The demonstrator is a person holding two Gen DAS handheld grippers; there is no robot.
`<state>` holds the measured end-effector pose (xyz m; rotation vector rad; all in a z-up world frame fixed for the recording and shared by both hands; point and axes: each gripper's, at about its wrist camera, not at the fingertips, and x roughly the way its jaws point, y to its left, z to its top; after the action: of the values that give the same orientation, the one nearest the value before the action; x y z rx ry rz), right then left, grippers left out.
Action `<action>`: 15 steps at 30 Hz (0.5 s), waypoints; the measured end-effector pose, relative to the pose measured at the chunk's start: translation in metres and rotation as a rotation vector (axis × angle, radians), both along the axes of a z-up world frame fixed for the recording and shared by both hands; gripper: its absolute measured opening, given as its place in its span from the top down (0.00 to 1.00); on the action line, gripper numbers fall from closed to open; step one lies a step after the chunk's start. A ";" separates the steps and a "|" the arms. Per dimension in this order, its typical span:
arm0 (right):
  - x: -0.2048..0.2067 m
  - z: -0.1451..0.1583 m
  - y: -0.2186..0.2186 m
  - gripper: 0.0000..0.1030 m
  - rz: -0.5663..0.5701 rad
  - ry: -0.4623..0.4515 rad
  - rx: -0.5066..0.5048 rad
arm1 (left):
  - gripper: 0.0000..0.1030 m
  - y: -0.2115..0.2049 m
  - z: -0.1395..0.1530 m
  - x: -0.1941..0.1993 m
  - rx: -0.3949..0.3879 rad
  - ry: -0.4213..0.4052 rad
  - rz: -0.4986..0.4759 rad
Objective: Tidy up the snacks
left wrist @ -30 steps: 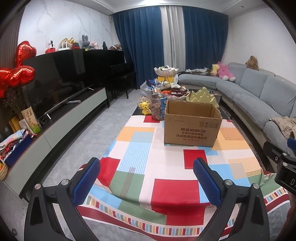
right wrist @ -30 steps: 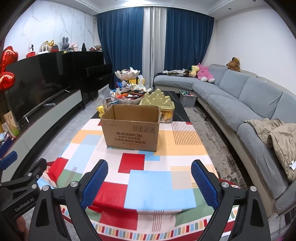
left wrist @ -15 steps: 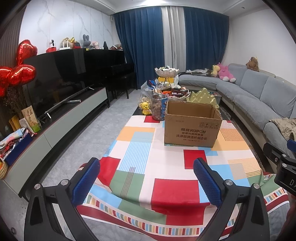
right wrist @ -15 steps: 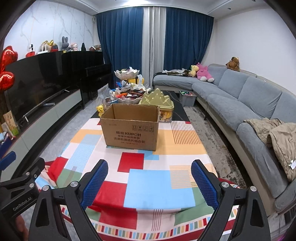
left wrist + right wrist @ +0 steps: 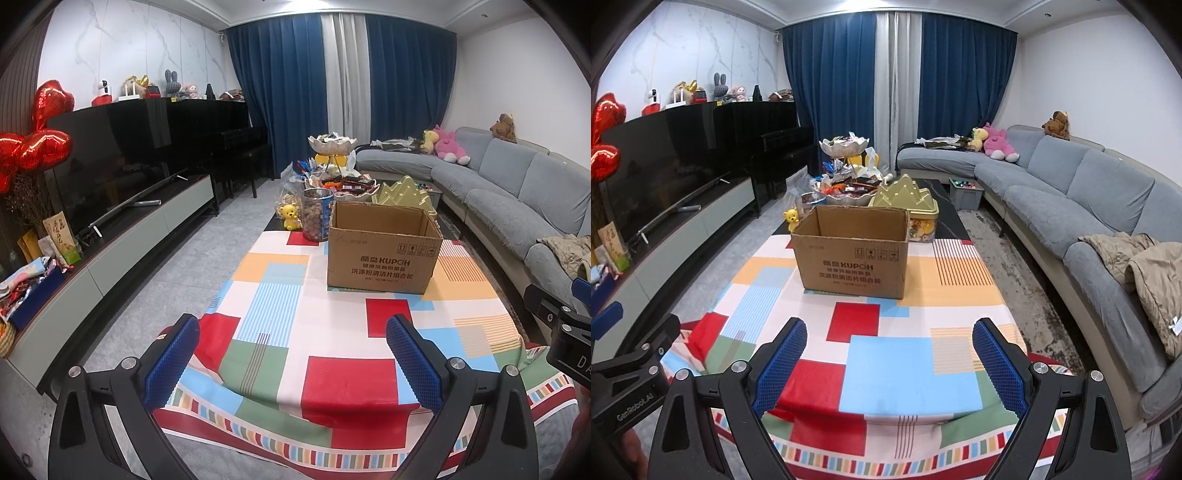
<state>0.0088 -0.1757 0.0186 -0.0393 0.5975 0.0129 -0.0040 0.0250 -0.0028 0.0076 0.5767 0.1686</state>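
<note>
We held both claws low at the near edge of the table, each spread wide and holding nothing: the left gripper [image 5: 293, 354] and the right gripper [image 5: 889, 356] both showed bare checked tablecloth [image 5: 882, 350] between their blue pads. The open cardboard box [image 5: 851, 254] stood toward the far end of the cloth, its inside hidden from us, so we could not tell whether any snacks lay in it. The snacks [image 5: 849, 186] we could see were heaped in a bowl just beyond the box, with a jar of nuts [image 5: 314, 214] at its far left and a gold tin [image 5: 908, 199] at its far right. We judged the long reach past the box the chief risk: an arm might knock its tall wall and shove it, or a claw could drag the loose cloth and tip the jar.
</note>
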 end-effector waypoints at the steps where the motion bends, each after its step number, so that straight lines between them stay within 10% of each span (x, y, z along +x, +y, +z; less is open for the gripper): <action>1: 0.001 0.000 0.000 0.10 0.000 0.001 0.001 | 0.00 -0.001 0.000 0.000 0.000 0.000 0.000; 15: 0.001 0.000 0.000 0.10 -0.001 0.000 0.002 | 0.00 -0.001 0.001 -0.001 -0.001 -0.001 -0.001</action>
<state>0.0100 -0.1759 0.0185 -0.0374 0.5976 0.0119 -0.0048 0.0245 -0.0023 0.0074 0.5761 0.1672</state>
